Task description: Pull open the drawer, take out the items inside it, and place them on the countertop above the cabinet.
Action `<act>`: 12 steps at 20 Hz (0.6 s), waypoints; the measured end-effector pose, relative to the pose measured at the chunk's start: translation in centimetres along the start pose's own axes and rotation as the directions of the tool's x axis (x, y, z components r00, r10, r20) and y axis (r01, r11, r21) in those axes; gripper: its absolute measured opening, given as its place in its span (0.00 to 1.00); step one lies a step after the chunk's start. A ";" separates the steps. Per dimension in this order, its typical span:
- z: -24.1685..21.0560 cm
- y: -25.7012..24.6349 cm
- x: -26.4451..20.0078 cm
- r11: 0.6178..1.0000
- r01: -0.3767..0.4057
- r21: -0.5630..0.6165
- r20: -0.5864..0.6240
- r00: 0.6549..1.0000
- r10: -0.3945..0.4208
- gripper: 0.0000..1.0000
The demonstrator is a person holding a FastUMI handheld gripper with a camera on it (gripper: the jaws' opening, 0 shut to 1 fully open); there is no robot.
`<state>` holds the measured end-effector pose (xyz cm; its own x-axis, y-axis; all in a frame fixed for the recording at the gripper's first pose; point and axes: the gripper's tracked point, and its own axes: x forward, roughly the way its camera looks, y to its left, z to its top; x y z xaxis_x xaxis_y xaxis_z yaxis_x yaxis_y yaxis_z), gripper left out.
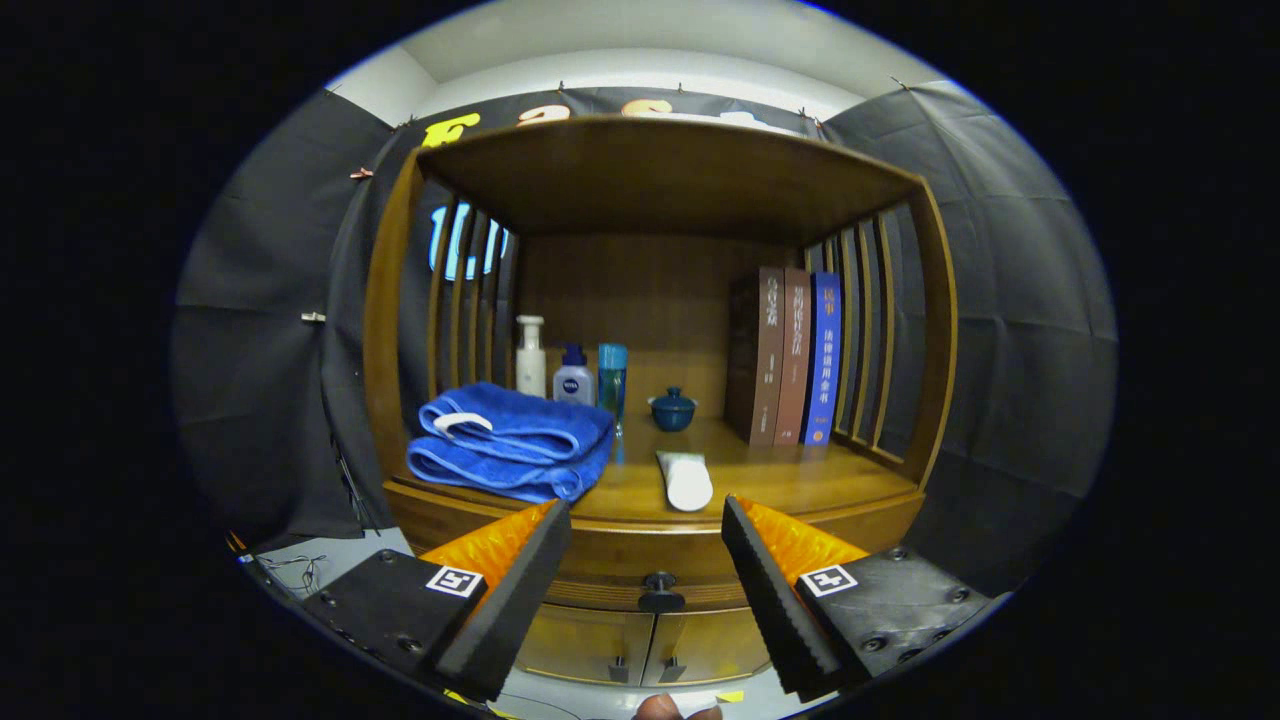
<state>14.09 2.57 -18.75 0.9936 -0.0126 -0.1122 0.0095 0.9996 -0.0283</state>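
Observation:
A wooden cabinet [660,520] stands ahead with a countertop [790,485] under an open shelf hood. Its drawer front runs just below the countertop edge, with a dark round knob [660,592] showing between my fingers; the drawer looks shut. My gripper [645,545] is open, with its two fingers [520,590] spread to either side of the knob and nothing between them. A white tube [685,480] lies on the countertop just beyond the fingers. The drawer's inside is hidden.
On the countertop sit a folded blue towel [510,440] at the left, three bottles [572,375] behind it, a small blue lidded bowl [672,410] and three upright books [790,360] at the right. Two lower cabinet doors [640,650] with small handles sit under the drawer.

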 end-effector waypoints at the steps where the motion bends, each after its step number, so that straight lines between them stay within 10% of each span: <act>1: 1.3 0.3 -1.2 1.000 -0.008 -0.008 0.010 1.000 0.009 0.99; 12: 9.6 -1.2 -11.5 0.993 -0.024 0.116 0.041 0.999 0.019 0.99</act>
<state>3.70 1.75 -7.91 0.9974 0.0079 -0.0721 -0.0014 0.9960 0.0895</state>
